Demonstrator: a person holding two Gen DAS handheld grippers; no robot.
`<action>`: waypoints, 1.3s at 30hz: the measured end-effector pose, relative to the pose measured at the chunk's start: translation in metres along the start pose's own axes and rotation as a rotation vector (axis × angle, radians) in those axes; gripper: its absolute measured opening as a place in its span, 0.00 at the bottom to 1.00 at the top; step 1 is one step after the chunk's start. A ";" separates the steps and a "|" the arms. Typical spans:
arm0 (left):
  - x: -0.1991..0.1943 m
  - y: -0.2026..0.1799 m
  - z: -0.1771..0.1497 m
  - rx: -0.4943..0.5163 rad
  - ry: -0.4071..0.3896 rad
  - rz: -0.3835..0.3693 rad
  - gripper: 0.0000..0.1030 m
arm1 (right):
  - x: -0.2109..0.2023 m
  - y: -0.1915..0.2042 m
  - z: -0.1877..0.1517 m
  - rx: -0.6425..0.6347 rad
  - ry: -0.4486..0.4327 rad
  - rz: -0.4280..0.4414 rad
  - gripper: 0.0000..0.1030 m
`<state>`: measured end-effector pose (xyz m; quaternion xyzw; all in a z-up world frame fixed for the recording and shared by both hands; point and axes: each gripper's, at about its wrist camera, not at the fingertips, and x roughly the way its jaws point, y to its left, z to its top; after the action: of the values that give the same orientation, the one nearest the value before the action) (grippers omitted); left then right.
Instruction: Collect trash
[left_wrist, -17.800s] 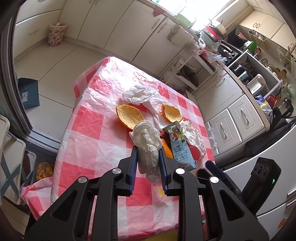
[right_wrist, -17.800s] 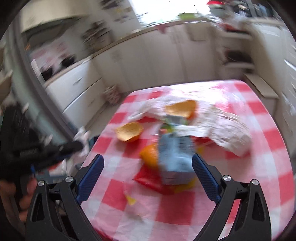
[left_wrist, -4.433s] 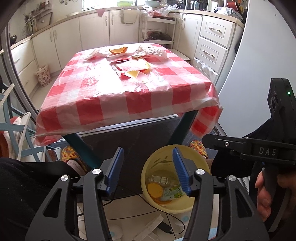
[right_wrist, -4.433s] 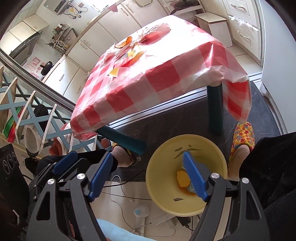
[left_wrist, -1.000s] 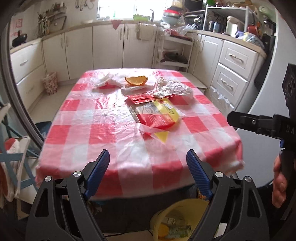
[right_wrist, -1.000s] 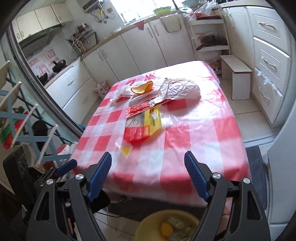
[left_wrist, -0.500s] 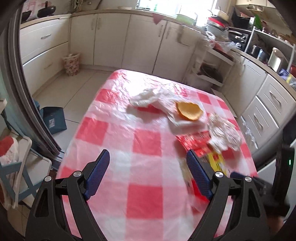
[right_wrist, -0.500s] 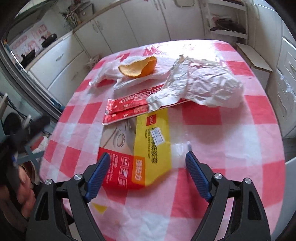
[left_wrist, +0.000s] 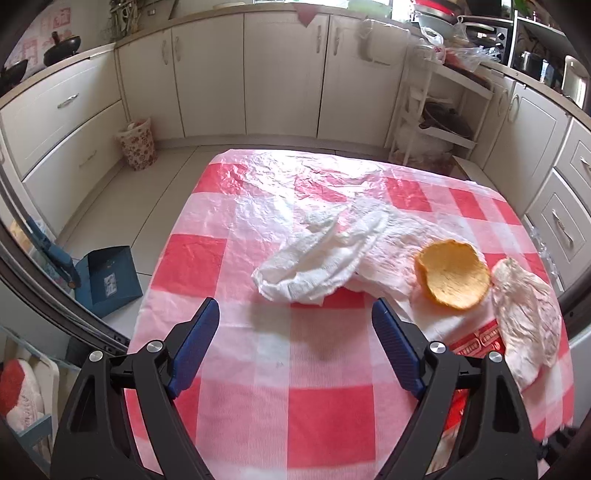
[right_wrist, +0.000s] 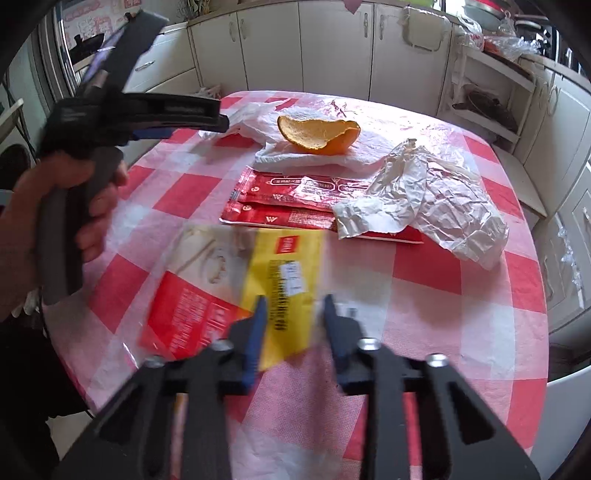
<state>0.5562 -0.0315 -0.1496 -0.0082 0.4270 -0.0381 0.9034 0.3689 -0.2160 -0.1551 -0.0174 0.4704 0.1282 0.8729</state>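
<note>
On the red-checked tablecloth (left_wrist: 325, 413) lie a white paper towel (left_wrist: 317, 264), an orange peel (left_wrist: 452, 273) and a crumpled white wrapper (left_wrist: 524, 321). My left gripper (left_wrist: 294, 308) hovers open just short of the paper towel, holding nothing. From the right wrist view it shows at the upper left (right_wrist: 218, 116), held by a hand (right_wrist: 40, 221). My right gripper (right_wrist: 293, 302) is low over a yellow-and-red packet (right_wrist: 221, 288); its jaws are closing with the packet's yellow end between them, and a gap still shows at the right pad. Red sachets (right_wrist: 291, 201) lie beyond, under the wrapper (right_wrist: 436, 199) and peel (right_wrist: 317, 134).
White kitchen cabinets (left_wrist: 280, 74) ring the table. A floral waste basket (left_wrist: 136, 144) and a blue dustpan (left_wrist: 107, 280) are on the floor to the left. A white shelf rack (left_wrist: 443, 122) stands beyond the table's far right corner.
The left gripper swept across the table to the paper towel, still open. The right gripper sank toward the packet and its wide jaws narrowed around the yellow end.
</note>
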 end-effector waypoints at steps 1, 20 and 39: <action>0.003 -0.001 0.002 -0.003 0.001 -0.001 0.78 | -0.001 -0.002 0.000 0.010 0.002 0.013 0.15; -0.015 -0.005 -0.012 0.060 0.025 -0.102 0.01 | -0.018 -0.008 -0.003 0.092 -0.015 0.115 0.14; 0.025 -0.027 0.011 0.232 -0.009 -0.012 0.00 | 0.000 0.000 0.001 0.110 -0.011 0.163 0.49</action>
<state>0.5791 -0.0602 -0.1602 0.0937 0.4158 -0.0926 0.8999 0.3700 -0.2154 -0.1545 0.0695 0.4719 0.1727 0.8618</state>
